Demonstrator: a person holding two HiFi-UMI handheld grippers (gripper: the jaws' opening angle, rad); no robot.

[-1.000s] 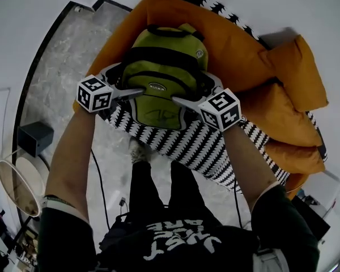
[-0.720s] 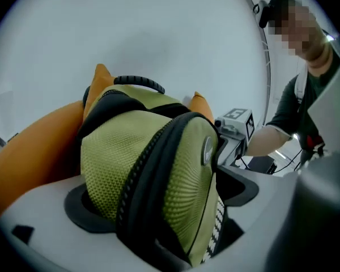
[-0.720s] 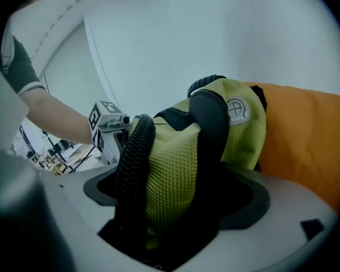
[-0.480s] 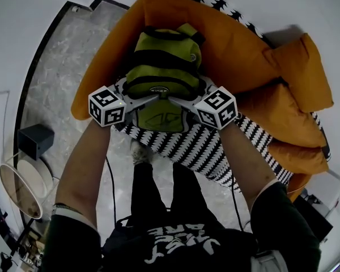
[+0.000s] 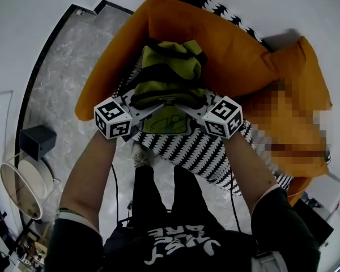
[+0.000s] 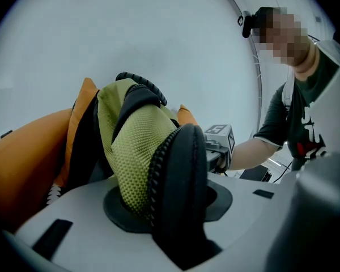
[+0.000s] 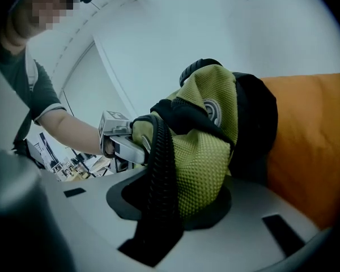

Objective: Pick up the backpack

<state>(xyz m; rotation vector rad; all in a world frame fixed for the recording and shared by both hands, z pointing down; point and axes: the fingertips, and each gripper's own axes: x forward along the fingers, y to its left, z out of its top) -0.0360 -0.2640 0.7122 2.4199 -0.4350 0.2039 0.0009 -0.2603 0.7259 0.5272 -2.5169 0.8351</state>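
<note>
Head view: at the sofa's (image 5: 226, 44) front edge, we hold the backpack (image 5: 167, 75).
Its long axis runs away from us toward the backrest; the left gripper (image 5: 149, 109) and right gripper (image 5: 186, 106), jaws just closed, pinch its near end from either side, equally near.

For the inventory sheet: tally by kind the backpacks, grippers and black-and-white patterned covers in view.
green backpack: 1
grippers: 2, left gripper and right gripper; the jaws of both have just been closing, with backpack fabric between them
black-and-white patterned cover: 1
Total: 4
</note>
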